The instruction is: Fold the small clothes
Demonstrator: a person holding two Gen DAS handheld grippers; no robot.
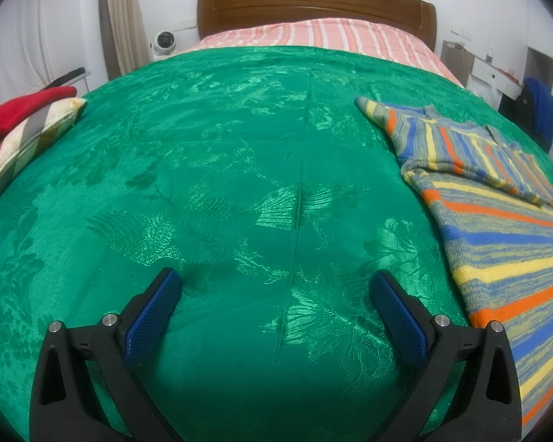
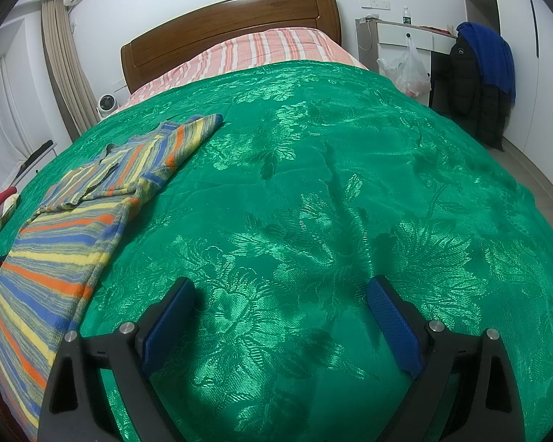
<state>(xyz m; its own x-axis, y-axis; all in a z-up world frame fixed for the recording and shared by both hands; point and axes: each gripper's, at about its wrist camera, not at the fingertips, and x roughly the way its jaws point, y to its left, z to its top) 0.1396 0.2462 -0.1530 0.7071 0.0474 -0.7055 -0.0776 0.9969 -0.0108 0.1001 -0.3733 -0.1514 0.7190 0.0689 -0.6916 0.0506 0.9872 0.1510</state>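
A small striped knit sweater (image 1: 505, 221) in blue, yellow, orange and grey lies flat on the green bedspread (image 1: 221, 184), with one sleeve folded across its chest. In the left wrist view it sits to the right of my left gripper (image 1: 276, 283), which is open over bare bedspread with nothing between its blue pads. In the right wrist view the same sweater (image 2: 70, 228) lies to the left of my right gripper (image 2: 282, 291), also open and holding nothing. Neither gripper touches the garment.
A red cloth on a patterned pillow (image 1: 22, 125) rests at the bed's left edge. The wooden headboard (image 1: 313, 3) and pink striped sheet (image 1: 313, 37) are at the far end. A dark jacket with a blue cloth (image 2: 483, 73) hangs right of the bed.
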